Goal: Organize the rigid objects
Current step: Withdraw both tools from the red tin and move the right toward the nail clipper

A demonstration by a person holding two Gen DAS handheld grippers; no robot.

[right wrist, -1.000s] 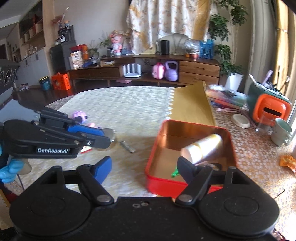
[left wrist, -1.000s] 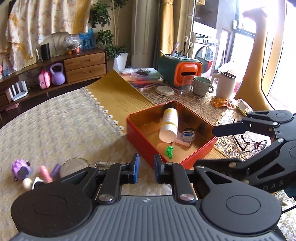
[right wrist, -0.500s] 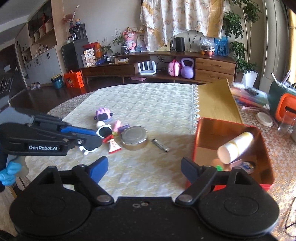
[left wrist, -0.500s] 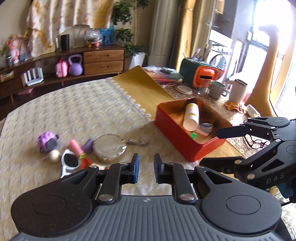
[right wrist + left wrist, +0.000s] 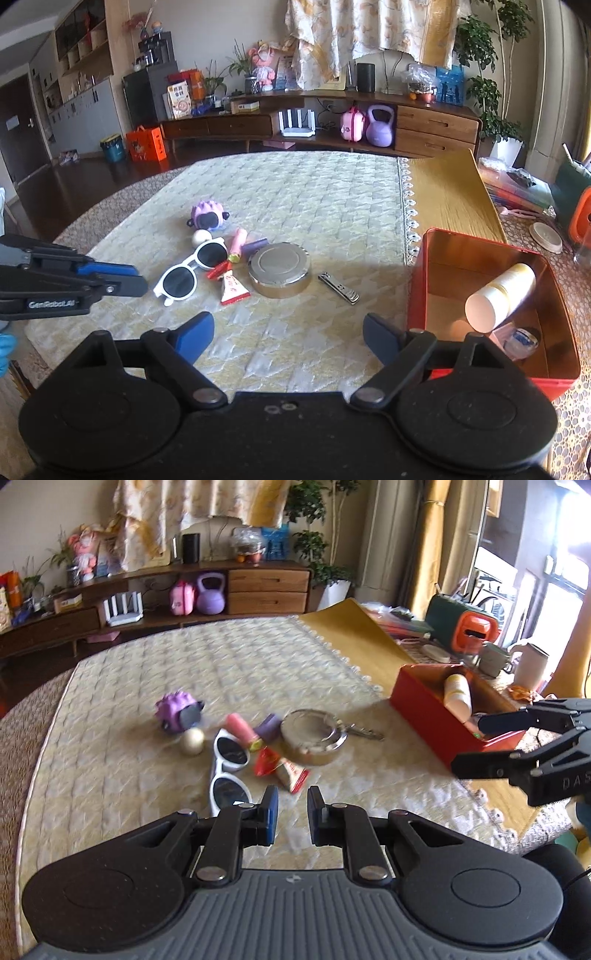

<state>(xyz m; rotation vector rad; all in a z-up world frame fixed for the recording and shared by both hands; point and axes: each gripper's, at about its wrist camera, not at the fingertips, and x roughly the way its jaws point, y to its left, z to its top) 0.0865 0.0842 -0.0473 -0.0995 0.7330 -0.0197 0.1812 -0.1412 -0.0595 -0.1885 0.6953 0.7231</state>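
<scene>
Left wrist view: the left gripper (image 5: 292, 816) has its fingers drawn close, empty, above white sunglasses (image 5: 226, 771). The red box (image 5: 436, 716) holds a cream bottle (image 5: 458, 698).

Right wrist view: the right gripper (image 5: 288, 334) is spread wide, empty; beneath the bottle lies possibly a small jar (image 5: 522, 341).

Both wrist views look forward and down over the table, sharing the sunglasses (image 5: 226, 766) and red box (image 5: 491, 258)
</scene>
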